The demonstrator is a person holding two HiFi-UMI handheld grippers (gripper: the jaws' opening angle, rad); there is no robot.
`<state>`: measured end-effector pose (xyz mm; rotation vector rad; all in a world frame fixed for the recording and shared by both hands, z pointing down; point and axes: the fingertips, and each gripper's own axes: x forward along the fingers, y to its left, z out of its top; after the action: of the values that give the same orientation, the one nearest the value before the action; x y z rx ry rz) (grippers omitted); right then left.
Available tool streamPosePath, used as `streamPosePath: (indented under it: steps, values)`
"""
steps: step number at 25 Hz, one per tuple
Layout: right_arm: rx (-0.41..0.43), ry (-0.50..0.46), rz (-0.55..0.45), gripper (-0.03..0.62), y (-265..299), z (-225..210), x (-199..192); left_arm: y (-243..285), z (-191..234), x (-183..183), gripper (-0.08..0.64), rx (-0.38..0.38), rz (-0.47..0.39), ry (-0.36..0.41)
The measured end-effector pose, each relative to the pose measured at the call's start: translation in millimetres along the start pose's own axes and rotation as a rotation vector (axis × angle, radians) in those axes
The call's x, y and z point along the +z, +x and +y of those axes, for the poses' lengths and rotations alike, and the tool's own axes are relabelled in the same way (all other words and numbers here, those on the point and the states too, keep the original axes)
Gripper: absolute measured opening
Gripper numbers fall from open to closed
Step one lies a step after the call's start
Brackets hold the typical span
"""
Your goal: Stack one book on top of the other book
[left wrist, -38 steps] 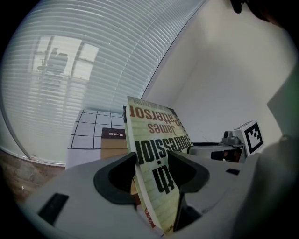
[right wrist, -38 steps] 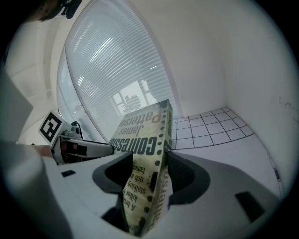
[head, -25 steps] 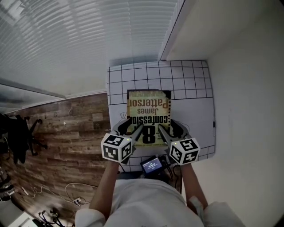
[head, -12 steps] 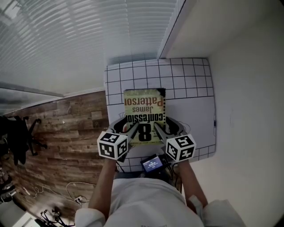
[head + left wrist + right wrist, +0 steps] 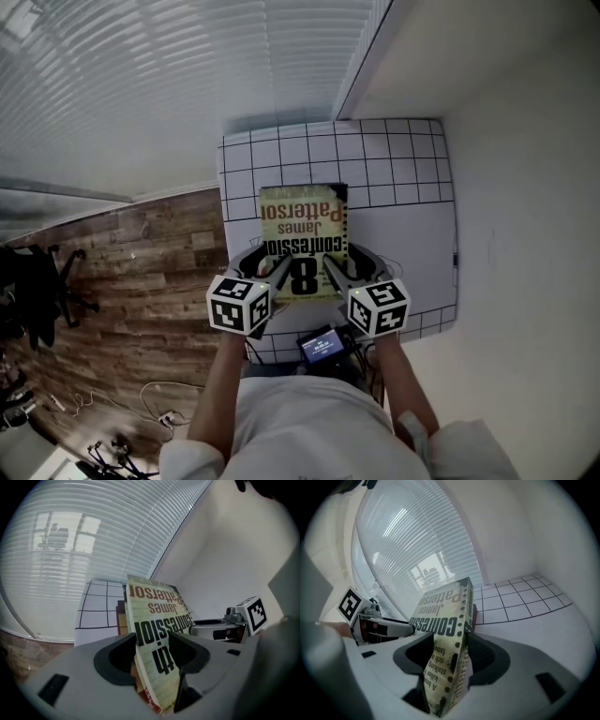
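Note:
A yellow-green paperback (image 5: pixel 303 234) with dark lettering is held by both grippers at its near corners, over the white gridded table (image 5: pixel 403 159). My left gripper (image 5: pixel 278 272) is shut on the book's near left edge (image 5: pixel 157 620). My right gripper (image 5: pixel 330 270) is shut on its near right edge and spine (image 5: pixel 443 620). A second, brown-red book (image 5: pixel 122 618) lies under the held one and peeks out beside it (image 5: pixel 476 613). I cannot tell whether the two books touch.
The table stands in a corner, with window blinds (image 5: pixel 187 84) to the left and a white wall (image 5: pixel 525 187) to the right. Wood floor (image 5: pixel 141 272) lies left of the table. A small device with a lit screen (image 5: pixel 323 347) sits at the near table edge.
Both grippers with the book between them have sunk a little toward the table and drifted slightly left in the head view. Their grip is unchanged.

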<state>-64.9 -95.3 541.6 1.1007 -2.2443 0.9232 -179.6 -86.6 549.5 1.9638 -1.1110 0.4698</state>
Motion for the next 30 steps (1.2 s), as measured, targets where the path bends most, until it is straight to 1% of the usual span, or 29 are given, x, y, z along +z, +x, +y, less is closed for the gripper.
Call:
streamPosePath:
  steps: [12,23,30]
  values:
    - [-0.014,0.040,0.016,0.227,10,-7,-7,11,6,-3,0.227,-0.003,0.018,-0.008]
    - [-0.031,0.034,0.027,0.227,17,-9,-9,17,11,-5,0.227,0.007,0.026,-0.014]
    - [-0.029,0.047,0.032,0.227,20,-11,-11,20,13,-6,0.227,-0.004,0.019,-0.013]
